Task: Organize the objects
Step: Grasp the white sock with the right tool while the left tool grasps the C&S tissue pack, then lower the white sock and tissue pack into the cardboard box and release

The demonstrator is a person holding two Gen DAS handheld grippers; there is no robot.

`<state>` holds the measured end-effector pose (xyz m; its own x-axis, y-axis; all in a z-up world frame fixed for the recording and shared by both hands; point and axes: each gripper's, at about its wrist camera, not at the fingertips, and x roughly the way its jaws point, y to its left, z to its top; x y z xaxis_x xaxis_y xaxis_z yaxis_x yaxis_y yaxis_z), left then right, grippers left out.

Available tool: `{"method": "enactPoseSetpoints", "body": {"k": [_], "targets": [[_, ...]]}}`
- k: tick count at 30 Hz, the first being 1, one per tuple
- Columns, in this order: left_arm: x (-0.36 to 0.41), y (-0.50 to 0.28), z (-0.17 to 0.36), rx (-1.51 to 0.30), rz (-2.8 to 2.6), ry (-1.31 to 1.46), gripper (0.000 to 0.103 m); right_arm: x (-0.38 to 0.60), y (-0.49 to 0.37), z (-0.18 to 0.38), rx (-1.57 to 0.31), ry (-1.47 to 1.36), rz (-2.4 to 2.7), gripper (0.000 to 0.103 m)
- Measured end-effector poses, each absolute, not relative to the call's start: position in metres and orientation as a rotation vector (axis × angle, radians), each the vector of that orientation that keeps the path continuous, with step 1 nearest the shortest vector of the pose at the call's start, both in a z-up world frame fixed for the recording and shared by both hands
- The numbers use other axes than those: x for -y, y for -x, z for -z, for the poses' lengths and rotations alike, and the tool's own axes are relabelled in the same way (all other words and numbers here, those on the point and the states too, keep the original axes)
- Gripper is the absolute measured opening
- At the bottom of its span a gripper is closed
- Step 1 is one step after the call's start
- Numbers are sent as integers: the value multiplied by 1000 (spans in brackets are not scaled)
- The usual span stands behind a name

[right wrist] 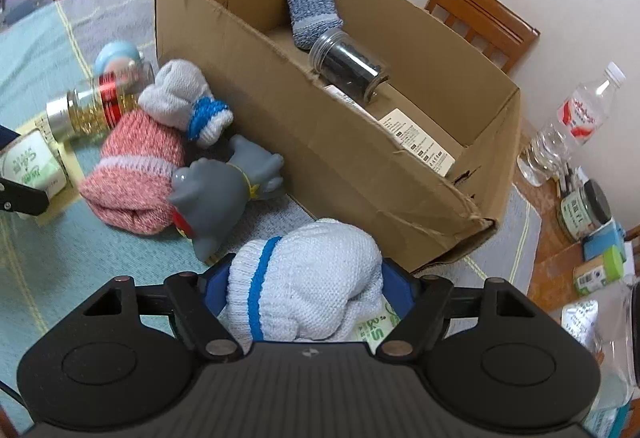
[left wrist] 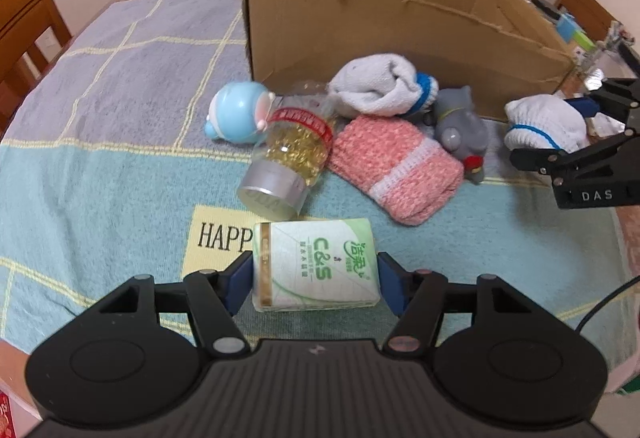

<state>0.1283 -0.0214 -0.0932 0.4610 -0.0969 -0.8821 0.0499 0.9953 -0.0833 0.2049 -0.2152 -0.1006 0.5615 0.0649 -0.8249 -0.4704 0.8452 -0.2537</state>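
My left gripper (left wrist: pixel 316 280) was clamped on the green-and-white plastic-wrapped tissue pack (left wrist: pixel 316 264), its blue pads pressed to both sides, over the blue checked tablecloth (left wrist: pixel 100 165). My right gripper (right wrist: pixel 306 292) was squeezed around the rolled white knit sock with blue stripe (right wrist: pixel 304 286), just beside the brown open cardboard box (right wrist: pixel 320 125). Pink knit sock (left wrist: pixel 394 167) and grey rubber toy (left wrist: pixel 460 127) lay between.

The right tongs (right wrist: pixel 306 288) clasp a white sock bundle (right wrist: pixel 304 278) beside the cardboard box (right wrist: pixel 320 141).
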Motion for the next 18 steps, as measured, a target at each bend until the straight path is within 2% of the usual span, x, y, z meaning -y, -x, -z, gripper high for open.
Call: {"method": "enactPoseSetpoints", "body": {"k": [11,18], "targets": [[23,-149,55,-1068,251,-34,64,239,-200,57,-947,311,-356,79],[30,-169,17,-988,318,-73,64,244,-200,24,-902,228,-365,79]]}}
